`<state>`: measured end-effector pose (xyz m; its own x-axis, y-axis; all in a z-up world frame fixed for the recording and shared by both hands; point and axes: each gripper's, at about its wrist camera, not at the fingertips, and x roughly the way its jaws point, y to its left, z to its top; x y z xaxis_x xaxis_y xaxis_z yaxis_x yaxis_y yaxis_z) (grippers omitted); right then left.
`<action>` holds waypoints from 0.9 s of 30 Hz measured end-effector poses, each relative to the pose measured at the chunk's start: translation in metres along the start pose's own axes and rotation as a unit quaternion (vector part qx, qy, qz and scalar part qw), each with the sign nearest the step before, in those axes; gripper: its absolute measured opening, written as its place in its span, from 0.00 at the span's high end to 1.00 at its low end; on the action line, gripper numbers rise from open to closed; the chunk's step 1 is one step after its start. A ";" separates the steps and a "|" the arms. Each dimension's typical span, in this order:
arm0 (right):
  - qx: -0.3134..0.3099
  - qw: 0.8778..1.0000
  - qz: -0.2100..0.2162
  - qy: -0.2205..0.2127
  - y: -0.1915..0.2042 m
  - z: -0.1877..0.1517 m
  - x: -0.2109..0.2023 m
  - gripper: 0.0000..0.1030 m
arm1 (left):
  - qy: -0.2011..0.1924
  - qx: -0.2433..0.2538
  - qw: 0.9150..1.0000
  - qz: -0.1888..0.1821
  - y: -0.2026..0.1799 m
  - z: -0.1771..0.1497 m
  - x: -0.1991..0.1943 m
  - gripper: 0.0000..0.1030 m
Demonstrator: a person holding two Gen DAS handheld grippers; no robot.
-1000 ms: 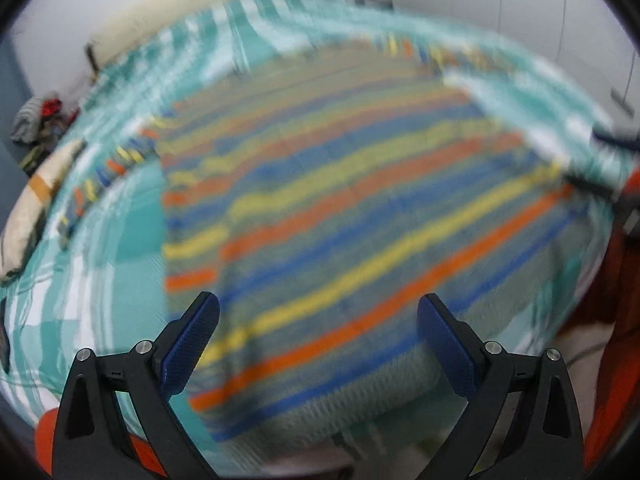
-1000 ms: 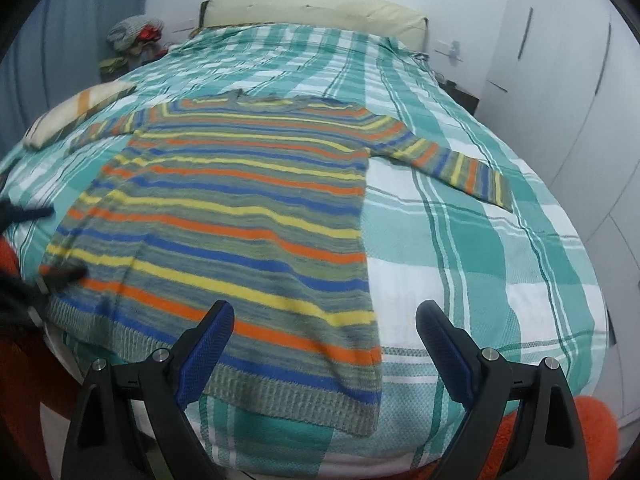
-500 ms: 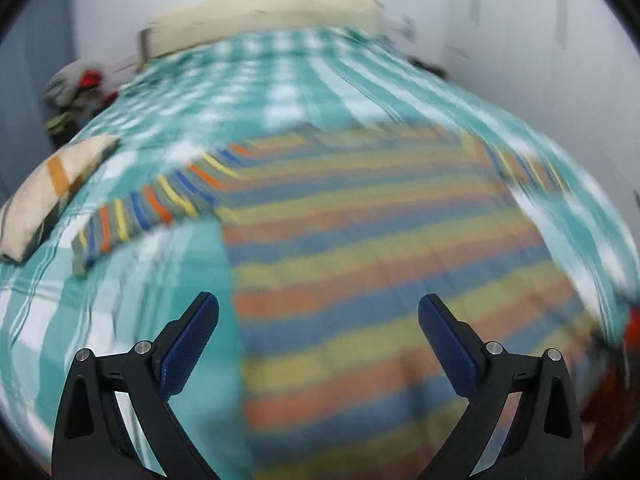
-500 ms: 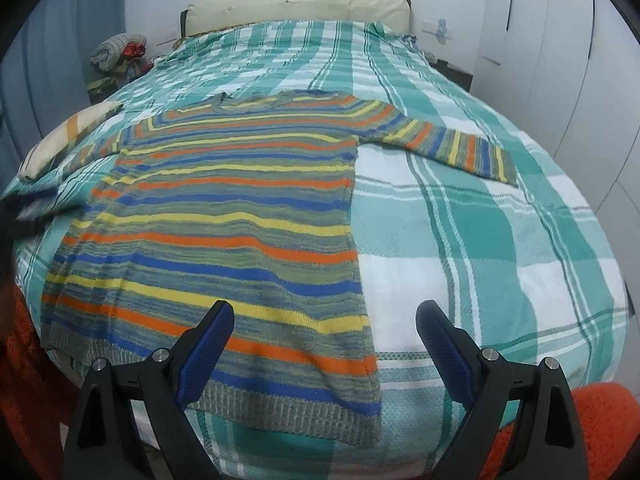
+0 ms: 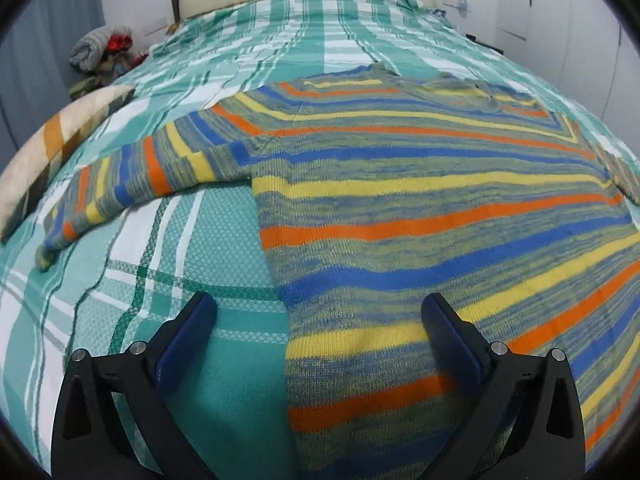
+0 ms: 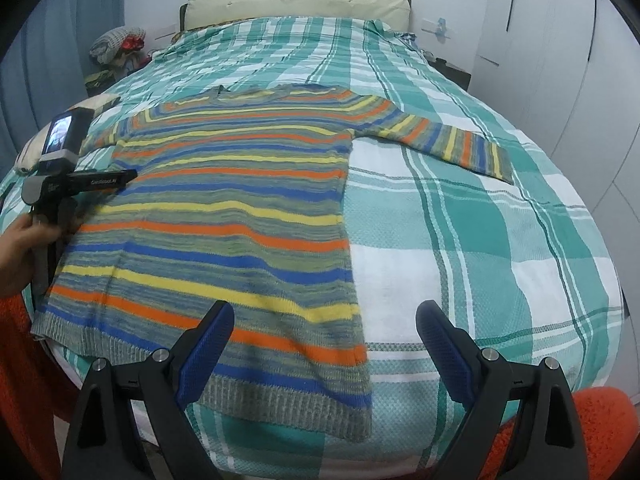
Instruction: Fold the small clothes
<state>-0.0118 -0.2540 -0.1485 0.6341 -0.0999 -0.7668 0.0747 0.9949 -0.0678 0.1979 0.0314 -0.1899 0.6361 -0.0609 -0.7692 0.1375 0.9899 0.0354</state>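
The sweater [image 6: 224, 208] lies flat on the bed [image 6: 460, 240], hem at the foot edge, neck toward the headboard [image 6: 296, 4], sleeves spread to either side. A pillow [image 5: 52, 160] rests at the bed's left edge. The left tool [image 5: 320, 336] hovers over the sweater's left side edge; the right tool [image 6: 324, 336] over its hem's right corner.

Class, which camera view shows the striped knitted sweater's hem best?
The right wrist view: the grey ribbed hem of the striped knitted sweater runs unbroken along the near bed edge. The left wrist view sits too close, showing only the sweater's body and one sleeve; no hem is visible.
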 end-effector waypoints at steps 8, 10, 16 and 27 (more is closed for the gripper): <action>0.019 1.000 0.020 -0.007 -0.003 0.006 -0.001 0.11 | 0.002 -0.006 1.000 -0.008 0.005 0.004 0.004 0.00; 0.023 0.999 0.027 -0.005 -0.002 0.007 0.001 0.11 | 0.003 -0.006 1.000 -0.008 0.004 0.005 0.006 0.00; 0.027 0.999 0.031 -0.013 -0.002 0.007 -0.004 0.11 | 0.003 -0.006 1.000 -0.008 0.004 0.005 0.005 0.00; 0.065 0.997 0.039 -0.011 -0.017 0.006 -0.007 0.11 | 0.003 -0.006 1.000 -0.008 0.004 0.005 0.005 0.00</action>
<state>-0.0124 -0.2707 -0.1381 0.6581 -0.0242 -0.7525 0.1224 0.9896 0.0752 0.2053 0.0347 -0.1908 0.6296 -0.0756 -0.7732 0.1383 0.9903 0.0158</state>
